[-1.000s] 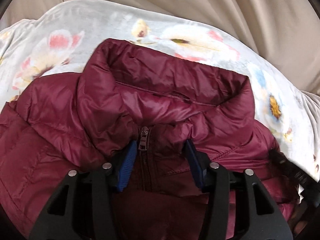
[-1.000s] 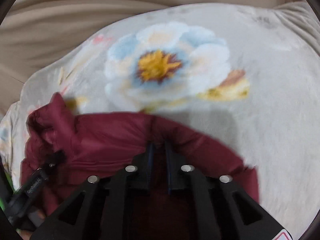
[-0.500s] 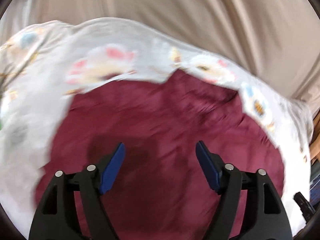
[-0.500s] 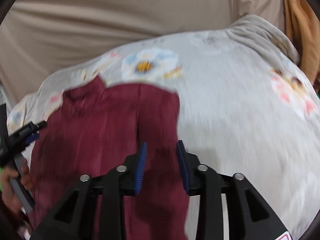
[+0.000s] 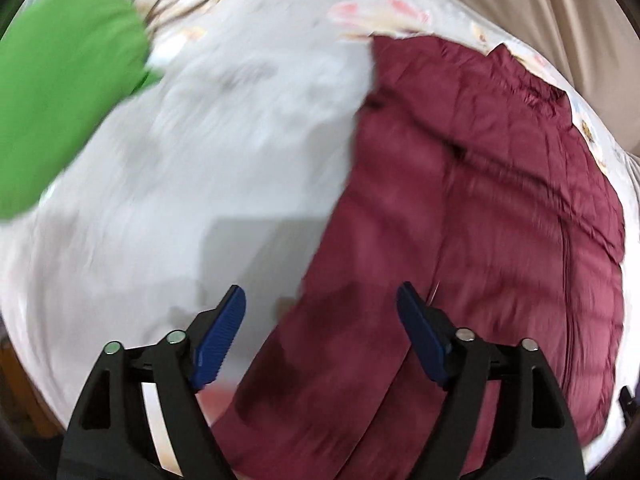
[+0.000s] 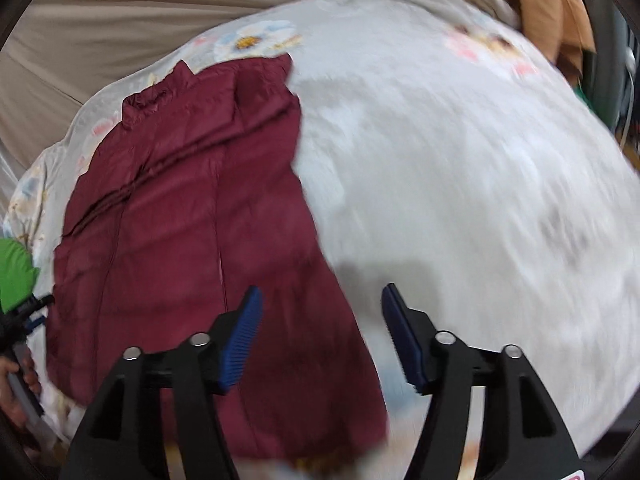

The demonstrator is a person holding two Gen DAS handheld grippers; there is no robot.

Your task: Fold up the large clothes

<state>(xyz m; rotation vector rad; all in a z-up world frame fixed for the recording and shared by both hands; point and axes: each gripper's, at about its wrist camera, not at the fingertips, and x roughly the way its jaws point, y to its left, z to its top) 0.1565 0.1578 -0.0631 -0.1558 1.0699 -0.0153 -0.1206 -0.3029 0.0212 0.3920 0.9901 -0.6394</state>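
A maroon puffer jacket point(image 5: 472, 216) lies flat on a floral bedsheet point(image 5: 224, 152), collar toward the far side, sleeves folded in over the body. It also shows in the right wrist view point(image 6: 188, 208). My left gripper point(image 5: 321, 307) is open and empty, raised above the jacket's near left edge. My right gripper point(image 6: 322, 306) is open and empty, raised above the jacket's near right edge. Both views are motion-blurred.
A green garment point(image 5: 60, 96) lies at the sheet's left; it also shows in the right wrist view point(image 6: 14, 272). Beige curtain point(image 6: 120, 12) hangs behind the bed. An orange cloth point(image 6: 540, 4) hangs at the far right. The sheet point(image 6: 480, 184) extends to the jacket's right.
Both grippers let go of the jacket near the collar, opened wide and pulled back and up toward its near end. The jacket now lies flat.
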